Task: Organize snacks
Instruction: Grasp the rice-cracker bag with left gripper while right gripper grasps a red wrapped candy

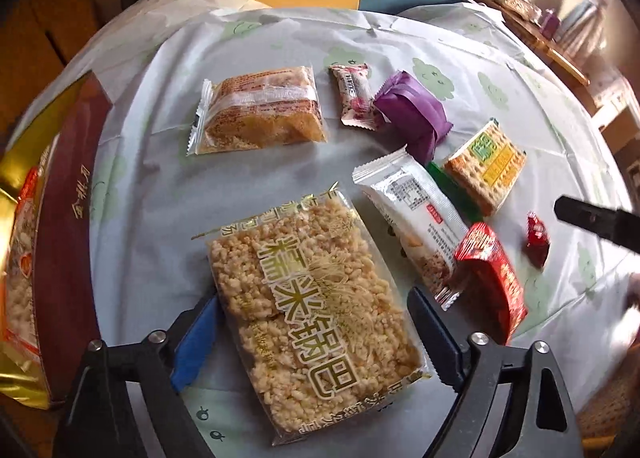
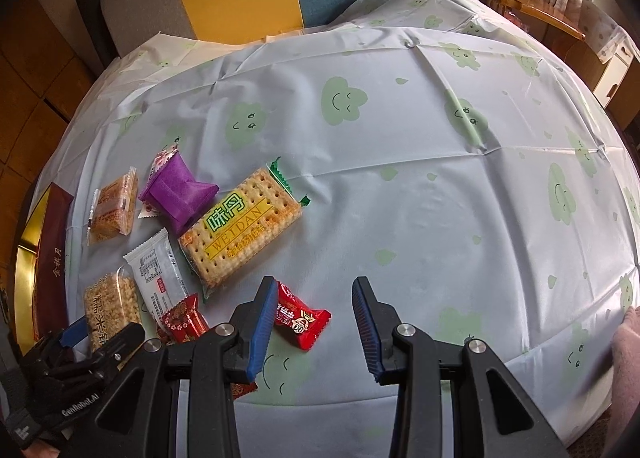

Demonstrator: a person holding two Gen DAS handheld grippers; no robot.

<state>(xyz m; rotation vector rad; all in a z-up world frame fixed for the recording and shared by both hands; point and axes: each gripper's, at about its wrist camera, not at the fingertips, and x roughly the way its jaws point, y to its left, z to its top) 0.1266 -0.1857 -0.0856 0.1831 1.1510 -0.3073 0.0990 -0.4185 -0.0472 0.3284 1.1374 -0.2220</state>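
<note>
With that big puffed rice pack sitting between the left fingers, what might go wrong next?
1. The left gripper straddles the rice cracker pack with open fingers; closing hard might crush it.
2. The white packet and red packet lie close beside it and might get nudged.
3. The smooth tablecloth might let the pack slip.

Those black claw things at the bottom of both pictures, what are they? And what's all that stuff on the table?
Each is a hand-held gripper, a two-finger pincher that a person carries. A small camera on each looks along its fingers, so one picture comes from the left hand-held gripper, the other from the right hand-held gripper. On the tablecloth lie snacks: a puffed rice cake pack, a cracker pack, a purple packet and a small red candy. The left one straddles the rice cake pack, jaws open. The right holds nothing.
</note>
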